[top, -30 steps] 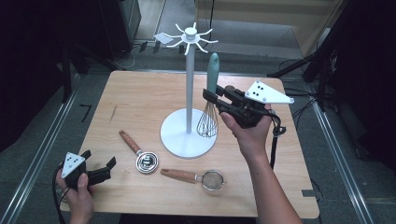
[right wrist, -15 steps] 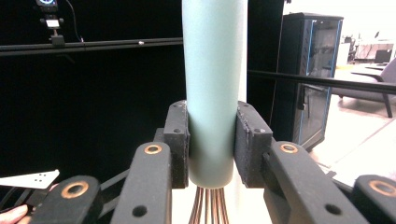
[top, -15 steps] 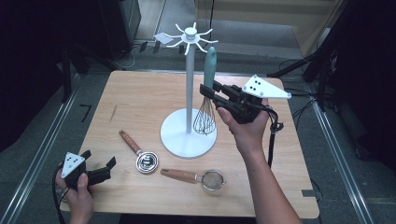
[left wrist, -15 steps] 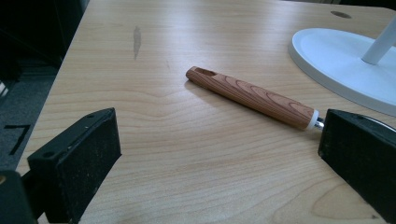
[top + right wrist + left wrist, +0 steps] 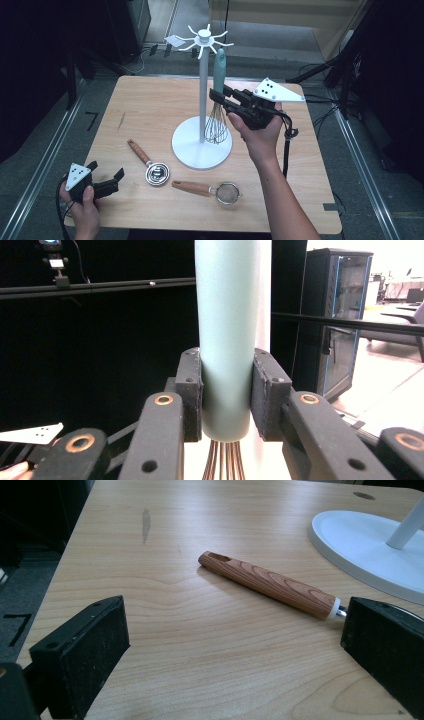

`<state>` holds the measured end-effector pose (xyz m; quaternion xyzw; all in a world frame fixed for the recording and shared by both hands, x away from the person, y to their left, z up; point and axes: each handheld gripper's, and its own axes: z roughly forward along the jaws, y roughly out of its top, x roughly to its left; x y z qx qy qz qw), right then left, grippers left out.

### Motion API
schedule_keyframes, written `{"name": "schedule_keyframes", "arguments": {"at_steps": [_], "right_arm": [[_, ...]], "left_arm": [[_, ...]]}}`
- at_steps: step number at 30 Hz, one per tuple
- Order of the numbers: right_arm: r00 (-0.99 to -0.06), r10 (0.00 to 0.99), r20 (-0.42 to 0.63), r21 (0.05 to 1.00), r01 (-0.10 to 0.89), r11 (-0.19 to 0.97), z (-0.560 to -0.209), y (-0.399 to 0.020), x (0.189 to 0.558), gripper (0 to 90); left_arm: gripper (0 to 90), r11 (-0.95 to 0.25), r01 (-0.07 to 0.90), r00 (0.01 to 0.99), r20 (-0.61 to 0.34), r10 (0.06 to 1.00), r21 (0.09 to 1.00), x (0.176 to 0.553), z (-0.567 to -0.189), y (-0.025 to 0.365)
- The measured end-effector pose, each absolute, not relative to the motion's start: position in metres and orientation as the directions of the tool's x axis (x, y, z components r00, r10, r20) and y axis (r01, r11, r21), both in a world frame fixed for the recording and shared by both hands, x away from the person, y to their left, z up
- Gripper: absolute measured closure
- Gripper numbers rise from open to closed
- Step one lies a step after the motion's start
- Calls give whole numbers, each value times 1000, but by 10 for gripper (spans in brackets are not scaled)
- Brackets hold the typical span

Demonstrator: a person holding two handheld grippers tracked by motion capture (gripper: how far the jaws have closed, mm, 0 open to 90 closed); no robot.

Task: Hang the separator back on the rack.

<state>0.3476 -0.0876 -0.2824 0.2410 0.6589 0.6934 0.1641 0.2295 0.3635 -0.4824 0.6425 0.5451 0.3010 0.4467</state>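
Observation:
A whisk with a pale teal handle (image 5: 220, 67) (image 5: 225, 340) hangs upright, its wire head (image 5: 216, 127) just above the round base of the white hook stand (image 5: 200, 150). My right gripper (image 5: 218, 98) (image 5: 226, 390) is shut on the lower end of that handle, close to the right of the stand's pole (image 5: 202, 95). The handle's top reaches up near the hooks (image 5: 202, 37). My left gripper (image 5: 106, 170) (image 5: 235, 630) stands open low over the table's front left corner, nothing between its jaws.
A metal scoop with a wooden handle (image 5: 150, 165) (image 5: 270, 582) lies left of the stand's base (image 5: 360, 540). A small strainer with a wooden handle (image 5: 210, 190) lies in front of the base. Dark racks and cables surround the wooden table (image 5: 150, 110).
My right gripper has carried the whisk a little left and up, closer to the stand's pole. The left gripper has stayed put.

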Motion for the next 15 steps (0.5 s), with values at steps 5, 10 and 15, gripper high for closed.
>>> {"name": "schedule_keyframes", "arguments": {"at_steps": [5,10,15], "right_arm": [[-831,543,125,992,95,-82,-283,-86,350,711],[-832,538,134,991,106,-82,-285,-82,354,711],[-830,542,136,991,104,-89,-286,-80,356,710]], "left_arm": [[0,-7,431,225,-100,969,902,229,-483,363],[0,-6,431,224,-100,969,902,229,-483,363],[0,-6,430,226,-101,969,903,229,-482,363]]}}
